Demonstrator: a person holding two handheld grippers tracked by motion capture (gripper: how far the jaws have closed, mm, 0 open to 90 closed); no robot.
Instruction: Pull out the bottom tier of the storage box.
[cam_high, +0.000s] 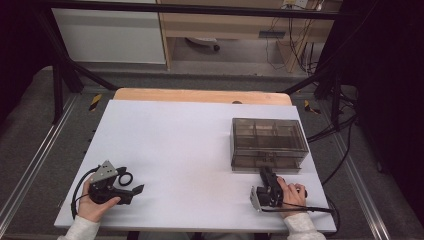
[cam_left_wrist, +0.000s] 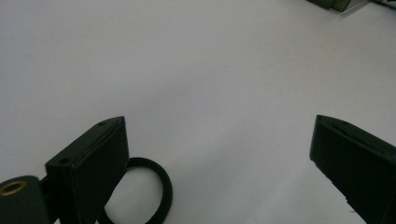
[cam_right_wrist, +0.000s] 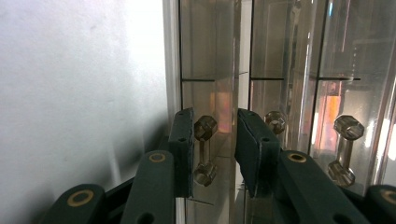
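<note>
Black ring (cam_left_wrist: 140, 196) beside spread fingers (cam_left_wrist: 93, 168)

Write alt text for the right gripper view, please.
The right gripper reaches a clear drawer box, its two black jaws slightly apart on either side of a clear drawer handle. White table lies at left.

From my remote station, the black rubber ring (cam_left_wrist: 140, 196) runs behind the left gripper (cam_left_wrist: 219, 163) jaw and off the bottom edge in the left gripper view. I cannot tell whether the right gripper (cam_right_wrist: 212, 154) touches the clear drawer handle (cam_right_wrist: 204, 151) of the smoky transparent plastic drawer box (cam_high: 268, 144); its contents are too dim to read.
</note>
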